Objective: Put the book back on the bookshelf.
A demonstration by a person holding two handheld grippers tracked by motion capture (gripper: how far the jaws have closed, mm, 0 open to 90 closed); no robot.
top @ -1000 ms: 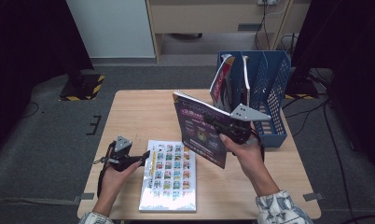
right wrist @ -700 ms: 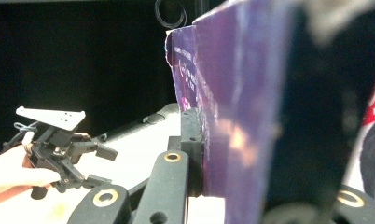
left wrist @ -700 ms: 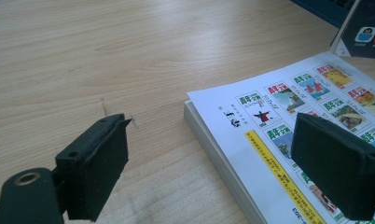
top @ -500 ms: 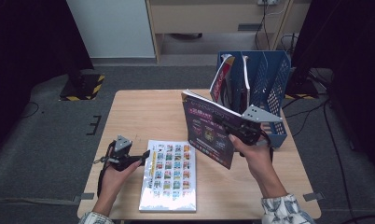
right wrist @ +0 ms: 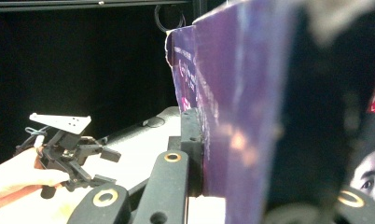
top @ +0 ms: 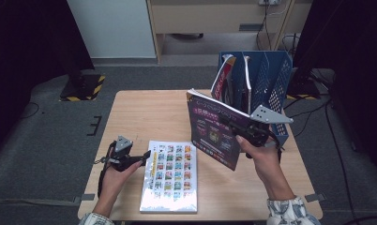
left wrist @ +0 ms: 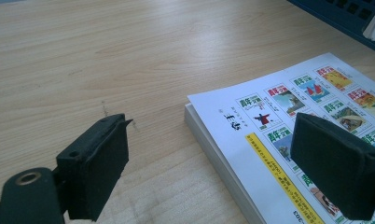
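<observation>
Right jaws: clamped on the purple book [top: 214,132], one black pad pressed flat on its cover in the right gripper view, the other behind it.
Right gripper [top: 245,132]: right of centre in the high view, grey three-cornered plate on top, held in the person's right hand [top: 261,157] coming up from the lower right.
Purple book: held upright off the table, cover facing the lower left of the high view, its top edge near frame centre; in the right gripper view it [right wrist: 232,107] takes up the right half of the frame.
Left jaws: apart, nothing between the pads; in the left gripper view one pad sits over bare wood at lower left, the other over the white book's [left wrist: 288,135] cover at lower right.
Left gripper [top: 142,157]: lower left of the high view, low over the table, tips at the white book's left edge; also at lower left of the right gripper view [right wrist: 106,165].
Left hand [top: 114,171]: wrapped round the gripper's handle, forearm from the bottom edge.
White book [top: 170,176]: flat on the table, lower centre, cover a grid of small coloured pictures.
Table [top: 149,112]: light wood, centre of the high view.
Blue file rack [top: 275,75]: upper right, on the table's far right corner, just behind the purple book, magazines [top: 224,77] standing in its left slots.
</observation>
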